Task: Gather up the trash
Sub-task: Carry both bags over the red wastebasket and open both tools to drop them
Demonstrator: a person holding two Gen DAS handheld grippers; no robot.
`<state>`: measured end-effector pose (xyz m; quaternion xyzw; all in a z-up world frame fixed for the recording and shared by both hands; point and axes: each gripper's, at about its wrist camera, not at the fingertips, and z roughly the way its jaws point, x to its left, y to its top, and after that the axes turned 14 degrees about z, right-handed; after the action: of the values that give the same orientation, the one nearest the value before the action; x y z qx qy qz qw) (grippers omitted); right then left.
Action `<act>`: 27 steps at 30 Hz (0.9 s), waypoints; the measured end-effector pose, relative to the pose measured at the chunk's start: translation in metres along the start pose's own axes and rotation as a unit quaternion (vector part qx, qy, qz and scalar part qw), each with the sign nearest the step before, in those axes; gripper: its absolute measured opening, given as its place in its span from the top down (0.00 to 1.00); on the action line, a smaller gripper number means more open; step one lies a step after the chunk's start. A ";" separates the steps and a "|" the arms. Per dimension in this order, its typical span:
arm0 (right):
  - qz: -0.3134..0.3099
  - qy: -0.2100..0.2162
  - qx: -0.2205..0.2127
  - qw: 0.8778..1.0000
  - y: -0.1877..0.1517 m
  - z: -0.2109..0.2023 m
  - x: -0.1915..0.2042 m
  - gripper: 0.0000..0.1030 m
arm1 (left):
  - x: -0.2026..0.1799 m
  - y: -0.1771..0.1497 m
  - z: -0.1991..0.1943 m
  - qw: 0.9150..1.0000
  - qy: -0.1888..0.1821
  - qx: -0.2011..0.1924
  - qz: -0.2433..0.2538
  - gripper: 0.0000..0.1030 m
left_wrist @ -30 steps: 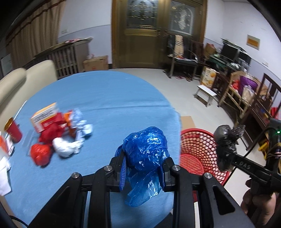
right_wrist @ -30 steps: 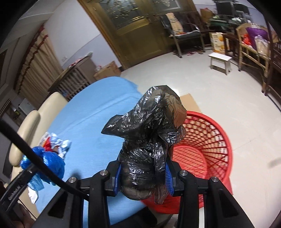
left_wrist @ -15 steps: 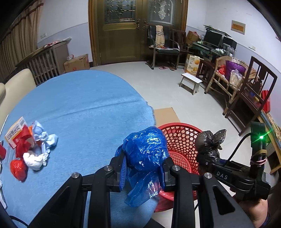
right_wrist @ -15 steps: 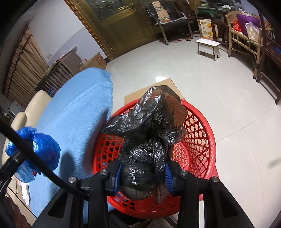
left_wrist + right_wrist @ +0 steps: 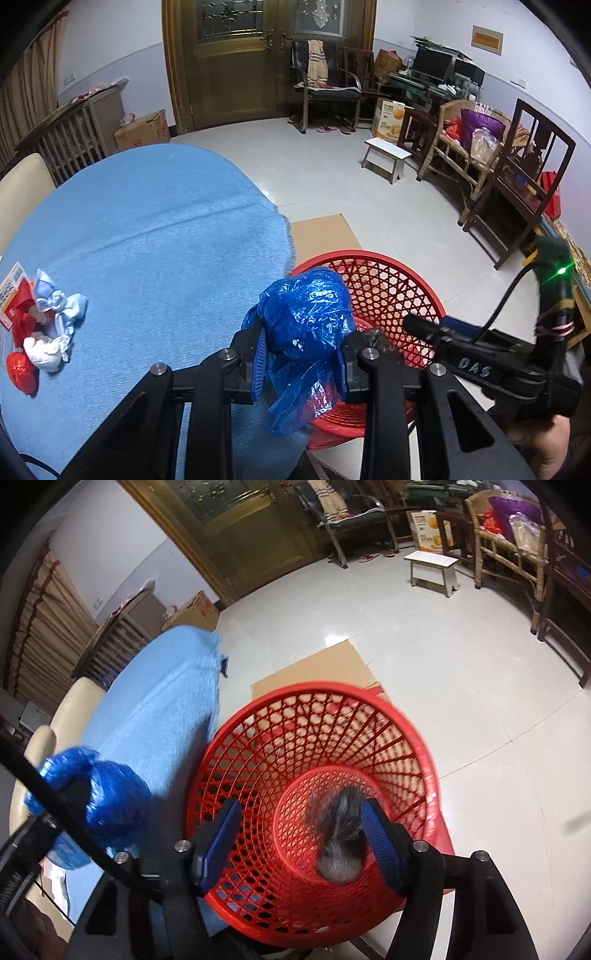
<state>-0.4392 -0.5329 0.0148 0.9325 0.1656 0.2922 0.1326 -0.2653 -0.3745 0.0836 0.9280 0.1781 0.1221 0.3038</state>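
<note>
**Dropping the black bag into the basket**

Hanging over the red basket (image 5: 373,716), my right gripper (image 5: 299,834) has just spread its jaws, and the black bag (image 5: 340,834) is blurred between them, close against the right-hand pad with a wide gap to the left one. Neither pad presses on it now. It sits over the round mesh bottom of the basket (whether it touches that bottom or the pad I cannot tell through the blur).

My left gripper (image 5: 301,354) is clamped tight on the blue bag (image 5: 306,317), a crumpled ball of thin plastic with a loose tail hanging below the pads. It is held above the near right edge of the table (image 5: 155,236), just where the blue cloth ends and the basket's rim begins.

The basket stands on the floor right against that edge of the table, on a flat sheet of cardboard (image 5: 317,672).

More trash lies bunched near the table's left edge: a red wrapper (image 5: 20,369), a white wad (image 5: 42,349), a pale blue crumple (image 5: 59,304) and a printed carton (image 5: 13,284), all touching or nearly so, well apart from the blue bag.
</note>
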 end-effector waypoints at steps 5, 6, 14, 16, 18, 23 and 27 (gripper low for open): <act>0.020 0.002 -0.029 0.999 0.010 -0.022 -0.014 0.31 | -0.017 0.005 0.012 1.000 -0.011 0.007 0.012 0.70; 0.023 0.002 -0.033 0.999 0.011 -0.026 -0.017 0.31 | -0.019 0.006 0.013 1.000 -0.013 0.008 0.014 0.70; 0.042 0.003 -0.055 0.998 0.020 -0.048 -0.032 0.31 | -0.033 0.010 0.039 0.999 -0.034 0.039 0.014 0.32; 0.044 0.003 -0.058 0.997 0.021 -0.051 -0.033 0.31 | -0.032 0.010 0.041 0.999 -0.033 0.042 0.010 0.26; 0.044 0.002 -0.060 0.997 0.022 -0.053 -0.033 0.31 | -0.029 0.009 0.040 0.998 -0.035 0.044 0.004 0.26; 0.039 0.002 -0.060 0.997 0.021 -0.053 -0.028 0.31 | -0.005 0.000 0.024 0.999 -0.023 0.031 -0.015 0.26; 0.024 0.005 -0.047 0.999 0.013 -0.044 -0.013 0.31 | 0.036 -0.023 0.001 0.998 0.007 0.018 -0.058 0.26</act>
<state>-0.4726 -0.5436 0.0478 0.9274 0.1300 0.3077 0.1686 -0.2379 -0.3429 0.0732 0.9207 0.2356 0.1079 0.2918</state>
